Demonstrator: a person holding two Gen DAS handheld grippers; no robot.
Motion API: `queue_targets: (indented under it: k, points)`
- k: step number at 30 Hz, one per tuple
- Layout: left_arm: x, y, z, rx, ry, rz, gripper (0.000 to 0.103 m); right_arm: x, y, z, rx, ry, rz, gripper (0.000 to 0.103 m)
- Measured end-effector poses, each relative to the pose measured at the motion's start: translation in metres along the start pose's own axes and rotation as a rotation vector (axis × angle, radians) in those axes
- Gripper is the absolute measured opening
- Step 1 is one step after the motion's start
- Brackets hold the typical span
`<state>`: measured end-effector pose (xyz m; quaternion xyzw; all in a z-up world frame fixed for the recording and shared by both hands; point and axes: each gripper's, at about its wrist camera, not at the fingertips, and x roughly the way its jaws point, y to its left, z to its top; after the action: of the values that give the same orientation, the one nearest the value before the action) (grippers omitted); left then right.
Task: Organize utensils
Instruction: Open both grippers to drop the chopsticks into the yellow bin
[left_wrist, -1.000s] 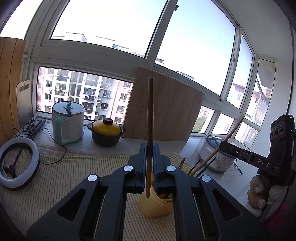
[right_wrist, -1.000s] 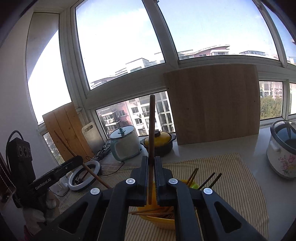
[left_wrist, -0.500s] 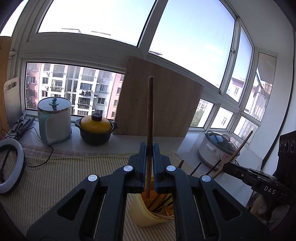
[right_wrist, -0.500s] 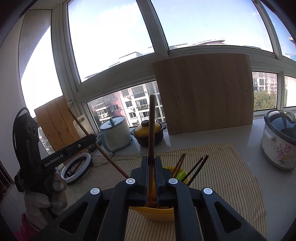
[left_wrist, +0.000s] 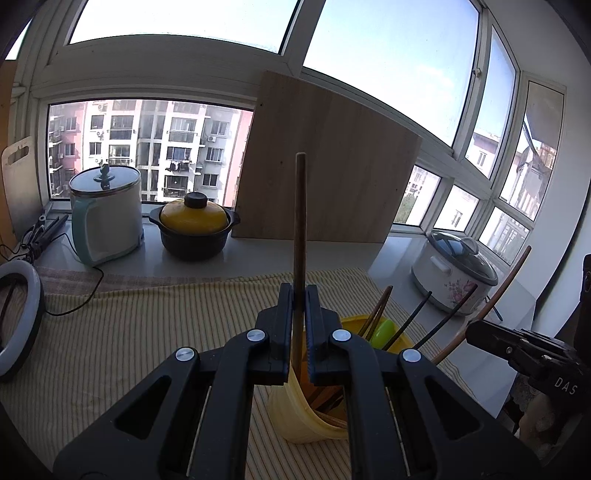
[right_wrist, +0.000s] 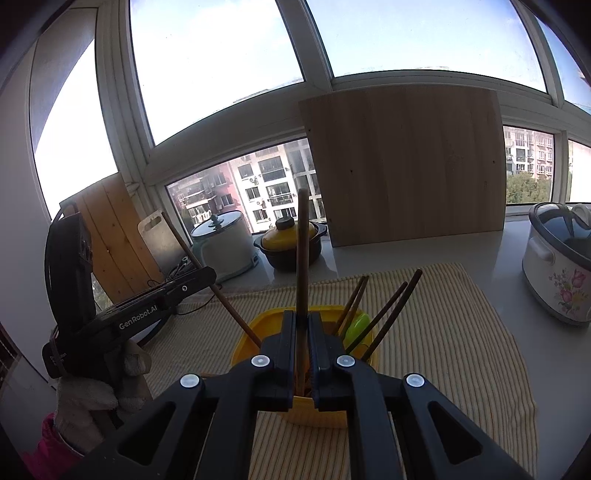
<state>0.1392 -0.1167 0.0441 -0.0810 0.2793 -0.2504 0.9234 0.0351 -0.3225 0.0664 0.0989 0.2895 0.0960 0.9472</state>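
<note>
A yellow utensil cup (left_wrist: 295, 417) (right_wrist: 255, 332) stands on the striped cloth and holds several dark chopsticks (right_wrist: 391, 306) and a green utensil (right_wrist: 356, 325). My left gripper (left_wrist: 298, 295) is shut on a brown chopstick (left_wrist: 300, 221) that stands upright with its lower end over the cup. My right gripper (right_wrist: 303, 321) is shut on another brown chopstick (right_wrist: 303, 251), also upright over the cup. Each gripper shows in the other's view, the left (right_wrist: 147, 306) and the right (left_wrist: 517, 347), both close beside the cup.
On the sill behind stand a pale green kettle (left_wrist: 105, 218), a black pot with yellow lid (left_wrist: 194, 225), a leaning wooden board (left_wrist: 325, 177) and a floral rice cooker (left_wrist: 454, 273). A ring light (left_wrist: 14, 321) lies at the far left on the cloth (left_wrist: 147, 325).
Both grippers have come lower and closer to the cup with their chopsticks. The cup now sits right under both sets of fingers.
</note>
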Motion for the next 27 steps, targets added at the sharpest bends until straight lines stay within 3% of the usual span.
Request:
queue_targets:
  k: [12,13,15,17,19,26,27]
  points:
    - [0.002,0.0,-0.014,0.012,0.048,-0.012,0.004,0.015,0.002,-0.014,-0.056,0.081,-0.09,0.007]
    - [0.002,0.001,-0.015,0.012,0.053,-0.015,0.004,0.016,0.003,-0.015,-0.066,0.084,-0.104,0.008]
    - [0.001,0.001,-0.017,0.015,0.062,-0.018,0.004,0.015,0.004,-0.018,-0.082,0.086,-0.126,0.019]
    - [0.0,0.001,-0.02,0.018,0.068,-0.021,0.012,0.014,0.004,-0.02,-0.091,0.088,-0.141,0.021]
    - [-0.003,0.001,-0.022,0.018,0.067,-0.024,0.031,0.014,0.003,-0.022,-0.094,0.09,-0.147,0.023]
    - [-0.023,0.001,-0.029,0.029,0.052,-0.026,0.032,0.007,0.003,-0.026,-0.099,0.07,-0.172,0.031]
    - [-0.028,0.001,-0.03,0.03,0.049,-0.024,0.036,0.006,0.003,-0.027,-0.099,0.066,-0.175,0.036]
